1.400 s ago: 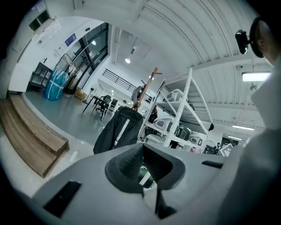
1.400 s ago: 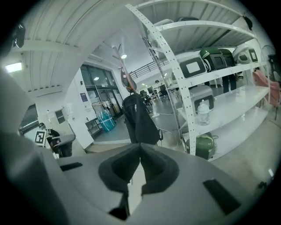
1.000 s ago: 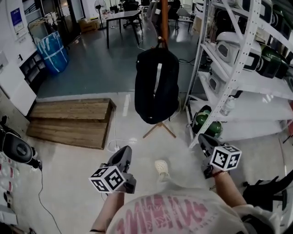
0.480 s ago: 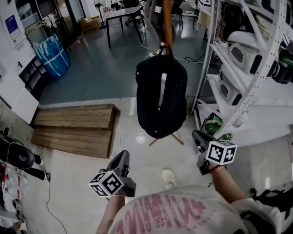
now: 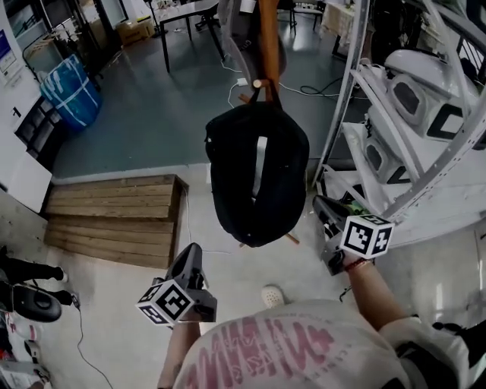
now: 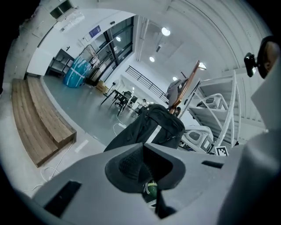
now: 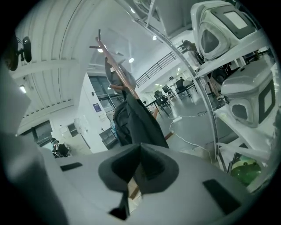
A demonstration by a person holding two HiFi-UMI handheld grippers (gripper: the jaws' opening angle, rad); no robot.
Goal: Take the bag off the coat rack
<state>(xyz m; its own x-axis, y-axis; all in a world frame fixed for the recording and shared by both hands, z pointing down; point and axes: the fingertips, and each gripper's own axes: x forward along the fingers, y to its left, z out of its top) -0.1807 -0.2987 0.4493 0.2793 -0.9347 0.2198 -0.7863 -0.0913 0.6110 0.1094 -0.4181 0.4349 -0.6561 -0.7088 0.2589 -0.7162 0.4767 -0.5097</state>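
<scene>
A black backpack [image 5: 257, 171] hangs by its top loop from a peg of the wooden coat rack [image 5: 267, 38]. It also fills the middle of the left gripper view as the backpack [image 6: 151, 127], and shows dark against the rack pole [image 7: 118, 70] in the right gripper view. My left gripper [image 5: 190, 262] is low at the left, short of the bag, shut and empty. My right gripper [image 5: 325, 209] is to the right of the bag's lower edge, shut and empty. Neither touches the bag.
White metal shelving [image 5: 425, 152] with helmets and appliances stands close on the right. A wooden step platform [image 5: 114, 216] lies at the left. A blue wrapped bundle [image 5: 70, 91] and a dark table [image 5: 182, 11] are farther back. Cables trail on the floor.
Both grippers and the head have moved forward toward the rack. The backpack now looks larger and nearer, and the right gripper has come up beside its lower right edge. Jaws stayed shut.
</scene>
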